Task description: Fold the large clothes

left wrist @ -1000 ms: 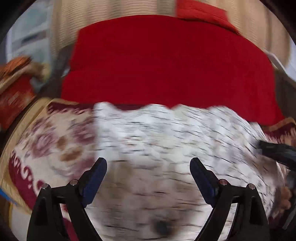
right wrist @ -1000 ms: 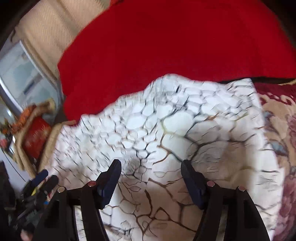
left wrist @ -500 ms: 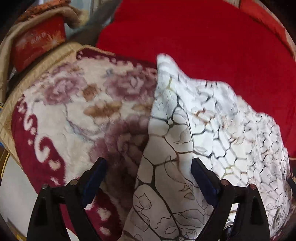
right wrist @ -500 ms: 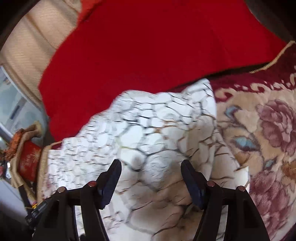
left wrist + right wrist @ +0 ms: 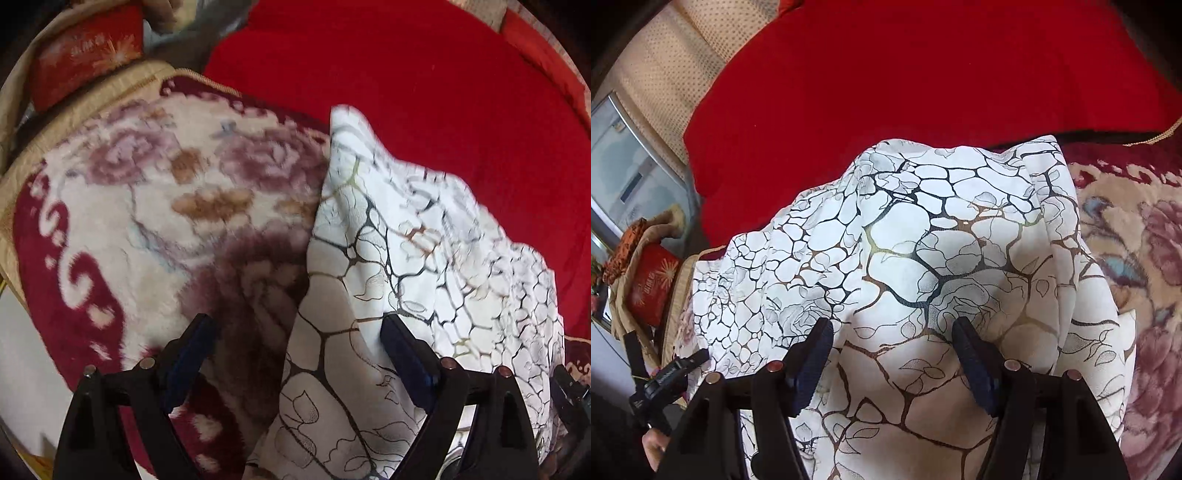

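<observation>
A white garment printed with a dark, cracked web and rose outlines (image 5: 923,258) lies in a rumpled heap on a plush cream and maroon floral blanket (image 5: 155,221), with a bright red cloth (image 5: 905,92) spread just behind it. The left gripper (image 5: 295,354) points steeply down over the garment's left edge, its jaws open, one dark blue pad above the blanket and the other above the white fabric. The right gripper (image 5: 892,354) hangs over the middle of the garment, its jaws likewise spread apart and clamping nothing, with the cloth lying loose beneath them.
</observation>
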Action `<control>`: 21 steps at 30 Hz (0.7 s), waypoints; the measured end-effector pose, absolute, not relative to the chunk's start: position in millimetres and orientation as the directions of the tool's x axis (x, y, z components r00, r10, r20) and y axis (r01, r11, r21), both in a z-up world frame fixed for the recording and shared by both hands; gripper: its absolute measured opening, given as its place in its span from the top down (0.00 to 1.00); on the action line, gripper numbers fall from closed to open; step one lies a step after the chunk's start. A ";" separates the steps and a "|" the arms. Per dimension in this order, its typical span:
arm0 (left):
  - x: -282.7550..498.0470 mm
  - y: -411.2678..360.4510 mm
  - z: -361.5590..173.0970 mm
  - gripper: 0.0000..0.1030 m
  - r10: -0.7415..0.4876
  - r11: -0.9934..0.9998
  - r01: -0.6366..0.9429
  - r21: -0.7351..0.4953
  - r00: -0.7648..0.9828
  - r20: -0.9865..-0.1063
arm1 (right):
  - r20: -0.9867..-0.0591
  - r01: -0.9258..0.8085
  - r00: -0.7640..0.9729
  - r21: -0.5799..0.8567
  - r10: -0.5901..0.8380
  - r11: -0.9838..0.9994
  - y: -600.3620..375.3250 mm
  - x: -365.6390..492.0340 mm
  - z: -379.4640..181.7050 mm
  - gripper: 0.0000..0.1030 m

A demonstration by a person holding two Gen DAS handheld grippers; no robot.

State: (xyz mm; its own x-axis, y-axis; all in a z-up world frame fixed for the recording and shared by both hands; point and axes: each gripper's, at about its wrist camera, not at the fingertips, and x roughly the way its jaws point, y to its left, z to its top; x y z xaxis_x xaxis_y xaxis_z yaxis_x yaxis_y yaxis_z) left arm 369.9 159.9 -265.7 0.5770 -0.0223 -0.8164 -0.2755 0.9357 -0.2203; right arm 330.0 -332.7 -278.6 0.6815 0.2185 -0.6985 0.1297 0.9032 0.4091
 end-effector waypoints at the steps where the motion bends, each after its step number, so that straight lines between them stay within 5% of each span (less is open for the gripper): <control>1: 366.9 159.2 -261.0 0.10 -0.013 0.937 -0.275 -0.217 0.591 -0.807 | -0.698 0.128 0.680 0.413 0.223 0.902 -332.5 331.9 -278.9 0.31; 5: 364.0 174.8 -249.2 0.09 -0.056 0.907 -0.282 -0.314 0.657 -0.752 | -0.697 0.128 0.680 0.417 0.227 0.900 -336.8 329.7 -280.0 0.31; 11: 369.2 192.2 -269.2 0.09 -0.417 0.727 -0.216 -0.652 0.615 -0.669 | -0.701 0.104 0.682 0.378 0.211 0.920 -331.4 333.3 -280.4 0.30; 21: 379.7 183.1 -289.2 0.07 -0.579 0.630 -0.192 -0.752 0.529 -0.620 | -0.694 0.089 0.683 0.387 0.227 0.918 -333.0 331.5 -279.8 0.30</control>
